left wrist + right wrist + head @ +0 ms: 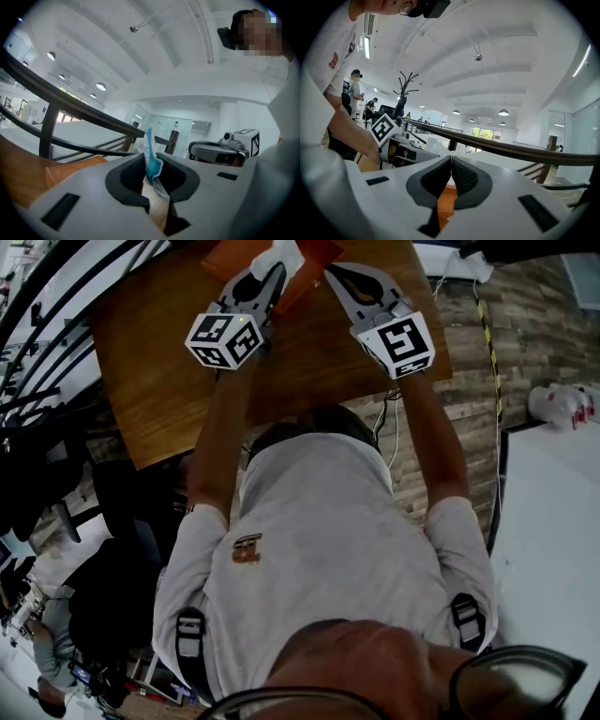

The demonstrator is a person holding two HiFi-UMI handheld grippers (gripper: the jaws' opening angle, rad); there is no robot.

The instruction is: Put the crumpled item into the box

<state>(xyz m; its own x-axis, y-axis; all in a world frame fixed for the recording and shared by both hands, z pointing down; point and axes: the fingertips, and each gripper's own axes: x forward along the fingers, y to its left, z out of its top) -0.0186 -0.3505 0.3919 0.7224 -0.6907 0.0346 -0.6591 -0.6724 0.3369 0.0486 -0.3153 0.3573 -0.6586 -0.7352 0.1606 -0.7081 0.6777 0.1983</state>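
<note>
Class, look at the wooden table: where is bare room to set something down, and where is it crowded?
Free: bare wood of the table left of the left gripper, and the patch between the person's forearms toward the near edge. Crowded: the far edge, where orange box, crumpled item and right gripper meet.

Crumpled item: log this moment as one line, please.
left gripper: jaws shut on crumpled item | right gripper: jaws shut, empty | orange box: item over it in head view, not released
</note>
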